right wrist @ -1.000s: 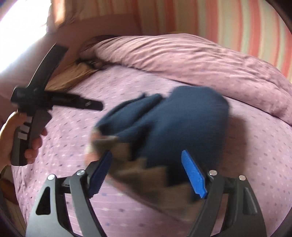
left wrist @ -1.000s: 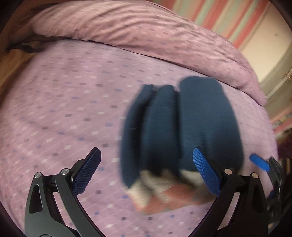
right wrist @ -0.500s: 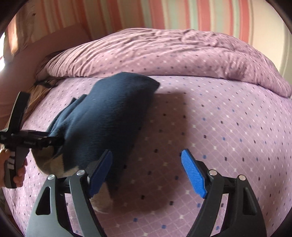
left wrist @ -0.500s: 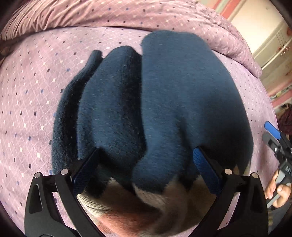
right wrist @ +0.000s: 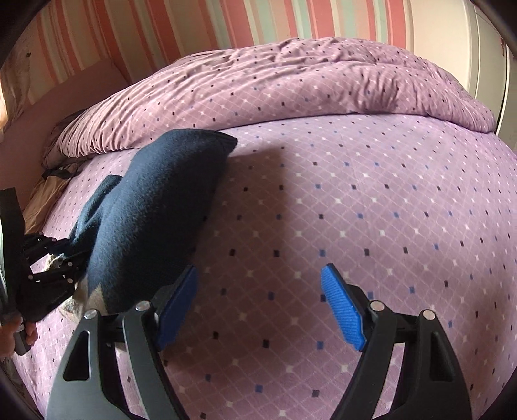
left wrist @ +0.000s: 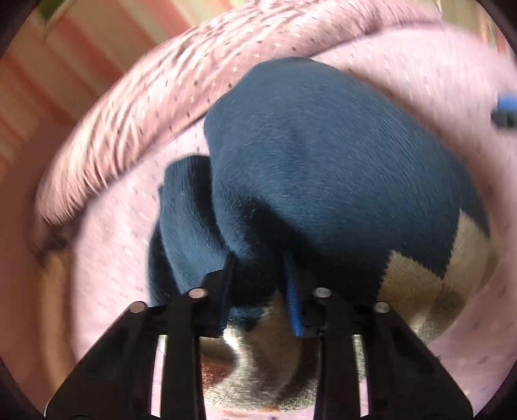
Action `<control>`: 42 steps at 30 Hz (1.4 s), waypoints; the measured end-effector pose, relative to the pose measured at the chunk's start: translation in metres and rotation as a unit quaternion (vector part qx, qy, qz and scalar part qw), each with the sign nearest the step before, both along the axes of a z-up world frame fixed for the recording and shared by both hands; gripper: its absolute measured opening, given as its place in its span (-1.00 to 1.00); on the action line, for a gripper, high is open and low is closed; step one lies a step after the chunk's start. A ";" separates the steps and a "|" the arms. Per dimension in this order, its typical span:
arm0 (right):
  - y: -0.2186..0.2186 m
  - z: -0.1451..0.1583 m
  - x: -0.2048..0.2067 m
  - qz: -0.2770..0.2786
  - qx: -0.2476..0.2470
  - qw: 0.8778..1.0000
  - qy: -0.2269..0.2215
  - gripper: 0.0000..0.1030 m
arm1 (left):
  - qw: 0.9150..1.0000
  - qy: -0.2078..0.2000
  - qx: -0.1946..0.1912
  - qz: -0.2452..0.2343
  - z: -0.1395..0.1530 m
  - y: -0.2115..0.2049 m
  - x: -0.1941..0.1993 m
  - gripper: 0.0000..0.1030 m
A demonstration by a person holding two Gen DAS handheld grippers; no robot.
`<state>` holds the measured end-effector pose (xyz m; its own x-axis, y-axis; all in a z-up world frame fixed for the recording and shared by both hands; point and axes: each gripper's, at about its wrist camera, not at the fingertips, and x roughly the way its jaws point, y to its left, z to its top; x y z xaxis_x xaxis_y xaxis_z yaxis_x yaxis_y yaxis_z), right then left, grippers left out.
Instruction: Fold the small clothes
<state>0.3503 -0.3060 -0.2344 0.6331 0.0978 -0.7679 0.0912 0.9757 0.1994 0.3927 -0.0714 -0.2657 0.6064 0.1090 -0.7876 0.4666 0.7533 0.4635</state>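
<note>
A folded navy fleece garment (left wrist: 316, 181) with a tan, white and rust patterned hem lies bunched on the purple bed. My left gripper (left wrist: 261, 284) is shut on the garment's near edge, close to the hem; the view is blurred. In the right wrist view the garment (right wrist: 152, 226) lies at the left, with the left gripper (right wrist: 48, 274) clamped on its near end. My right gripper (right wrist: 258, 307) is open and empty, just right of the garment, above the bare sheet.
The bed sheet (right wrist: 355, 210) is purple with small coloured diamonds. A rumpled duvet (right wrist: 274, 87) of the same cloth lies along the far side. A striped pink wall (right wrist: 226, 22) stands behind. A tan cloth (right wrist: 42, 200) lies at the far left.
My left gripper has shut on the garment's near edge; it was open around it. The left view has swung. My right gripper has stayed open beside the garment.
</note>
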 end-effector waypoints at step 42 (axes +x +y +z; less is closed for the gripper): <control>0.014 -0.002 -0.014 0.009 0.001 1.000 0.022 0.54 | 0.968 0.042 -0.169 0.181 -0.012 0.144 -0.009 -0.91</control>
<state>0.3366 -0.2920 -0.2367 0.5973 0.1102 -0.7945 0.0819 0.9770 0.1970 0.3836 0.0722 -0.2781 0.5097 0.0292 -0.8598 0.1696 0.9764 0.1337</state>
